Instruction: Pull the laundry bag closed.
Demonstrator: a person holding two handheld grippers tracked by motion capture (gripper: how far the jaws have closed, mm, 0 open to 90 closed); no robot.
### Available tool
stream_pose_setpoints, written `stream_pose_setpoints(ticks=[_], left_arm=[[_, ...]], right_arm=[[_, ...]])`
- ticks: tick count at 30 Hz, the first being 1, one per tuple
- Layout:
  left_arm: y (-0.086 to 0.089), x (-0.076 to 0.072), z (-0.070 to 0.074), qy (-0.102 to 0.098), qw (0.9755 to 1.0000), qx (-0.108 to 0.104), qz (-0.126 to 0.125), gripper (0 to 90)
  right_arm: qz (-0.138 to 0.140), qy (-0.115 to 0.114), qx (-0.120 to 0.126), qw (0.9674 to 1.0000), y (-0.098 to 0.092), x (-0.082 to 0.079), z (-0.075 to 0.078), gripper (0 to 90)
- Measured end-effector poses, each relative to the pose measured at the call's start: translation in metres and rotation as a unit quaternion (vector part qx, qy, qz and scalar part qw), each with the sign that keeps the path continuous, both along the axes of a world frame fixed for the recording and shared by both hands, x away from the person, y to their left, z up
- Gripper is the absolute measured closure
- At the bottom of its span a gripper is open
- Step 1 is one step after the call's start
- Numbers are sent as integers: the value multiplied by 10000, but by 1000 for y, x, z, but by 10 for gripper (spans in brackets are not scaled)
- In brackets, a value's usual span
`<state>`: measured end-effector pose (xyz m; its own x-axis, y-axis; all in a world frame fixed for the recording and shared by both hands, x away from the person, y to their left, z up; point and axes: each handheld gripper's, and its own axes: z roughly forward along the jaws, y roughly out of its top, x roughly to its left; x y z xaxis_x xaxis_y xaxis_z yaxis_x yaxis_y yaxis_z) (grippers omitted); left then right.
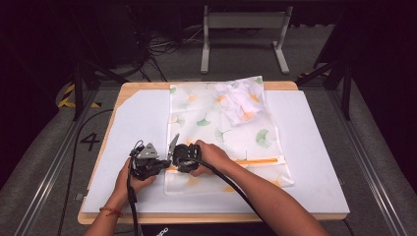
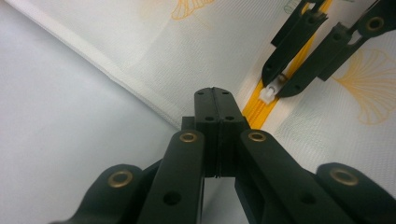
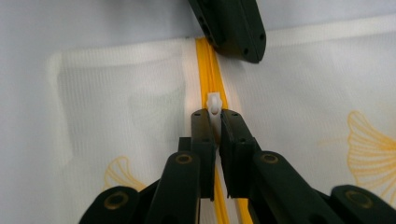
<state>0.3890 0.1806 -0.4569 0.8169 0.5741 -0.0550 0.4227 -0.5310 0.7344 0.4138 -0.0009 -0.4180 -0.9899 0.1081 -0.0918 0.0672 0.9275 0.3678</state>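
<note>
Zipper slider (image 3: 214,103) pinched in right gripper (image 3: 215,122); left gripper (image 2: 213,105) clamped on bag (image 1: 223,132) edge by zipper (image 2: 254,109). Risk: small slider slipping out, bag bunching.

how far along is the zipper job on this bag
Early stage. Done: both grips look set. The left hand-held gripper is shut, apparently pinning the bag edge at the zipper end, and the right hand-held gripper is shut on the white slider. In hand: the slider sits near the left end of the yellow track. Left: running it along the rest; whether that opens or closes the bag cannot be told.
</note>
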Motion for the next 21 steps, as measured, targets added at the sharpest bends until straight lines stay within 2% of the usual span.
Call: stream_pose_setpoints(ticks=[11, 21], left_arm=[[0, 0, 0, 1, 10000, 5, -9, 900], [0, 1, 0, 6, 10000, -7, -22, 900]], right_arm=[[-114, 55, 3, 9999, -23, 0, 1, 846], [-227, 69, 153, 9996, -38, -2, 0, 845]])
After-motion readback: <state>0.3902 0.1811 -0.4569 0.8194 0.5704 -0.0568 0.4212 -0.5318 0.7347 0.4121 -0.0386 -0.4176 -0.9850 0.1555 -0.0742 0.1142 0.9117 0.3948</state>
